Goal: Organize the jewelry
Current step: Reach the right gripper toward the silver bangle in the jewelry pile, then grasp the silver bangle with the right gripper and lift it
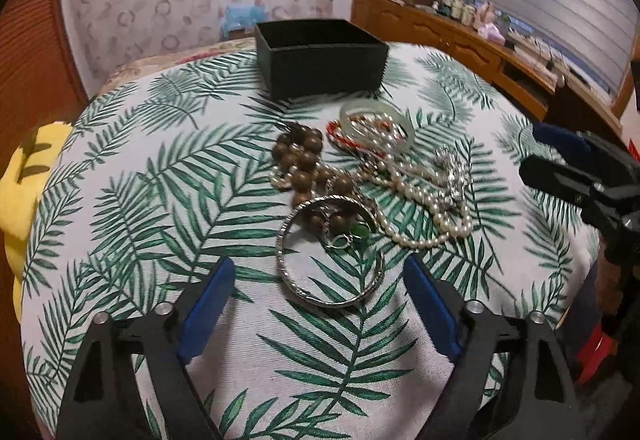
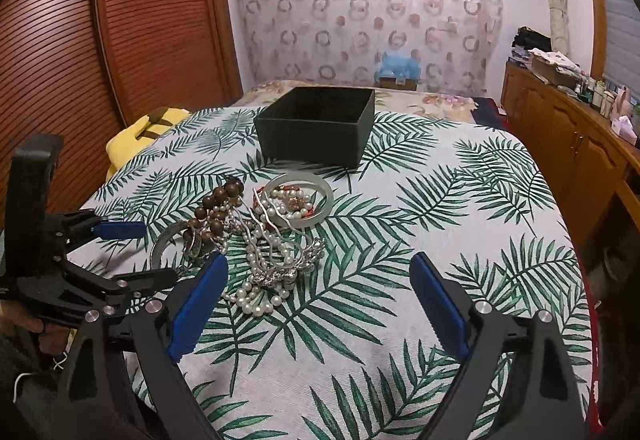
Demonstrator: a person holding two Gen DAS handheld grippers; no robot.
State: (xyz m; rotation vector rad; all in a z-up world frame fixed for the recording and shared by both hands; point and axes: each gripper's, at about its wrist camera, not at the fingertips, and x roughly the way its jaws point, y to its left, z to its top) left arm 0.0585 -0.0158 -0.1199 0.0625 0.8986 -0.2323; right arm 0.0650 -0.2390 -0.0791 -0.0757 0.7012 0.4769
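1. The table is viewed from its near edge by the left wrist camera, tilted downward, close to the jewelry pile.
2. The same pile and black box are seen from the right wrist camera, slightly farther back.

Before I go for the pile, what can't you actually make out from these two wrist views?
- Floor of the black box: both views, hidden by its own walls.
- Silver bangle: right wrist view, partly behind the left claw.
- Tangled chains under the pearl necklace: too small and overlapped to separate.
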